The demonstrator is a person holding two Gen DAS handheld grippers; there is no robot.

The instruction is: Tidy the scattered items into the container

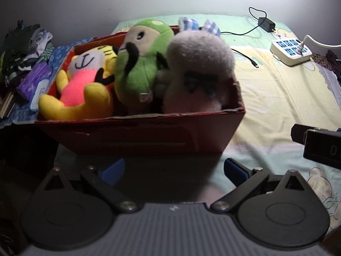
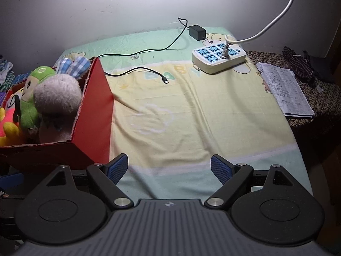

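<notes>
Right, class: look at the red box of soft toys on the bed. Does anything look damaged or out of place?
The red cardboard box has a ragged, torn top rim. The grey plush toy bulges above it, not fully tucked in. A loose black charger cable lies across the blanket.

Honestly a lot is hard to make out here. The red box [image 1: 149, 136] hides the lower half of every toy: the green plush [image 1: 140, 64] covers the middle of the grey plush [image 1: 198, 64], and the checked blue ears [image 1: 211, 26] only peek out behind. In the right wrist view the yellow plush [image 2: 7, 128] is cut off by the left edge. The pile of clothes [image 1: 25, 44] is too dark to sort out, and the purple packet [image 1: 35, 81] has print too small to read. The paper sheet [image 2: 283, 89] is also unreadable. The other claw [image 1: 319, 147] is clipped by the frame edge, fingers unseen.
</notes>
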